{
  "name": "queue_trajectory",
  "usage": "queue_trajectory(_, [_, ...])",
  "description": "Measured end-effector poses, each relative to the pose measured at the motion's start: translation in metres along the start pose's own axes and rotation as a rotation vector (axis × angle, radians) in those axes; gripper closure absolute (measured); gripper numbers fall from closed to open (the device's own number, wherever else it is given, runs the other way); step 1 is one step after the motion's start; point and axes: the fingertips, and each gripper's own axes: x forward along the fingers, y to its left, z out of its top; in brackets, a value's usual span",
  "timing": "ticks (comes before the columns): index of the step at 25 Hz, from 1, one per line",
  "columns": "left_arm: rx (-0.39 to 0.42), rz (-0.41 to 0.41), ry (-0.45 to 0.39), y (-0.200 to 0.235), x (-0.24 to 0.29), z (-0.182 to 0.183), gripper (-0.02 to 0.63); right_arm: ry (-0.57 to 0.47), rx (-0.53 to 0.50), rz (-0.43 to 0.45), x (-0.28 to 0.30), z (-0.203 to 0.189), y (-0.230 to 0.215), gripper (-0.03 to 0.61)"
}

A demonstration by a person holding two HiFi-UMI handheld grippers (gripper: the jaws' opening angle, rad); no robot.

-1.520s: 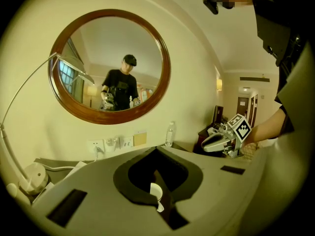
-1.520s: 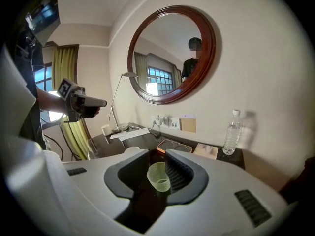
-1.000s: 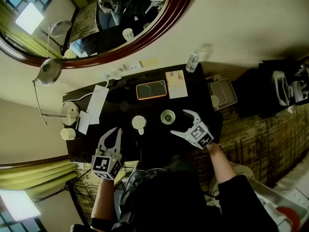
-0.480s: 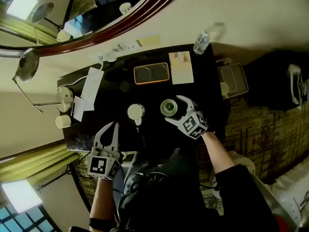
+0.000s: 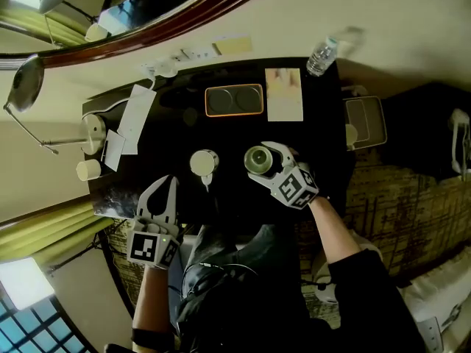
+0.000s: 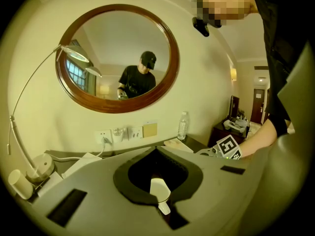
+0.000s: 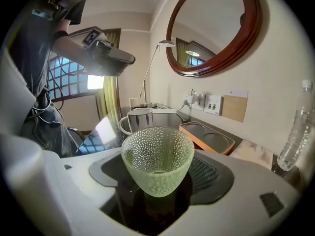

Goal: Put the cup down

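- Our right gripper [image 5: 263, 160] reaches over the black table [image 5: 176, 134] and frames the green dimpled glass cup [image 7: 157, 161], which stands upright on the tabletop between its fingers [image 7: 54, 181].
- Those fingers have just been closing, and the cup is between them. In the right gripper view the dark pads appear to sit against both sides of the glass, so we read this as a wide pinch on the cup.
- Our left gripper [image 5: 165, 186] hangs over the near edge of the table, its fingers [image 6: 88, 191] pressed together on nothing and well clear of the cup.
- A white mug [image 5: 204, 162] stands just beside the cup on the left gripper's side. An orange-rimmed tray [image 5: 234, 100] lies farther back near the wall, and a water bottle [image 5: 322, 53] stands at the far corner.
- We judge the step in hand to be taking hold: the cup rests on the table, and the setting-down has not begun.
- The next move calls for a firm, even squeeze before any lift, because the tapered glass could slip upward out of the pads.
- We would then carry it level, keep clear of the mug's rim and handle, and lower it flat before we spread the fingers.
- Nothing in view shows where the cup is to go.
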Motion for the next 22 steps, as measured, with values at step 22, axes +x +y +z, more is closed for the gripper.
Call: queue_trajectory(22, [-0.008, 0.005, 0.073, -0.009, 0.015, -0.026, 0.627, -0.063, -0.03, -0.06, 0.009, 0.072, -0.087, 0.187])
